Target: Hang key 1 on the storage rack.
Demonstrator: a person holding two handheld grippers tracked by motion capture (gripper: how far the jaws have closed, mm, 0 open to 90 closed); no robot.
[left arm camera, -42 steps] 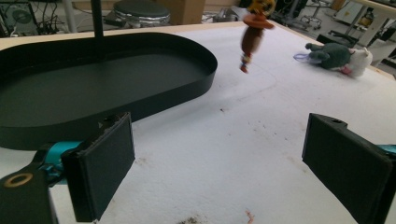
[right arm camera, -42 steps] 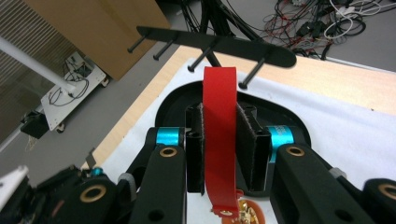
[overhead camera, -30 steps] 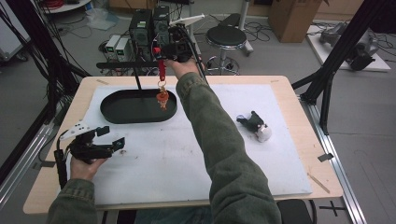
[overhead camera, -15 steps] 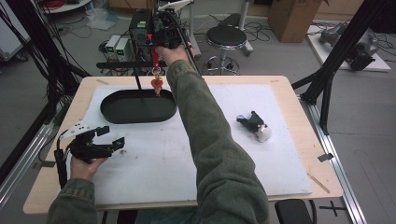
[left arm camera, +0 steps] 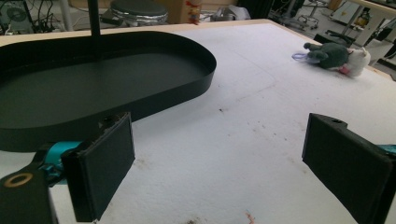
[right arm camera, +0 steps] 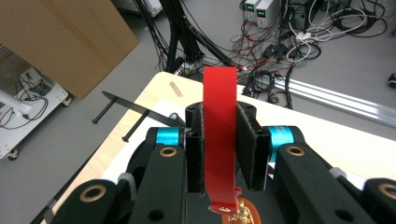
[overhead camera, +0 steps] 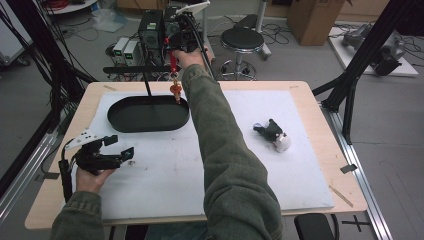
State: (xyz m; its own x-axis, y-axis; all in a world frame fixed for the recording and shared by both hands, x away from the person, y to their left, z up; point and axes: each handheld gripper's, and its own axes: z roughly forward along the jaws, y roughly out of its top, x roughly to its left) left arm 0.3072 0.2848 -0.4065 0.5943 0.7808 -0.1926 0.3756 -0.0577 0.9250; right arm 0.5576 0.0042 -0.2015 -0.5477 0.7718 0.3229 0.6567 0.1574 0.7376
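Beside black tray [overhead camera: 148, 115], plush toy [overhead camera: 272, 136] apart.

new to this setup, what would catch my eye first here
The right gripper, raised above the table's far edge, is shut on a red strap with an orange charm dangling over the black oval tray. The left gripper rests open at the near left; a small plush toy lies to the right.

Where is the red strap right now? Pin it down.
In the high view the red strap hangs from the right tongs, raised beyond the table's far edge, above the black tray; a small orange charm dangles below it.
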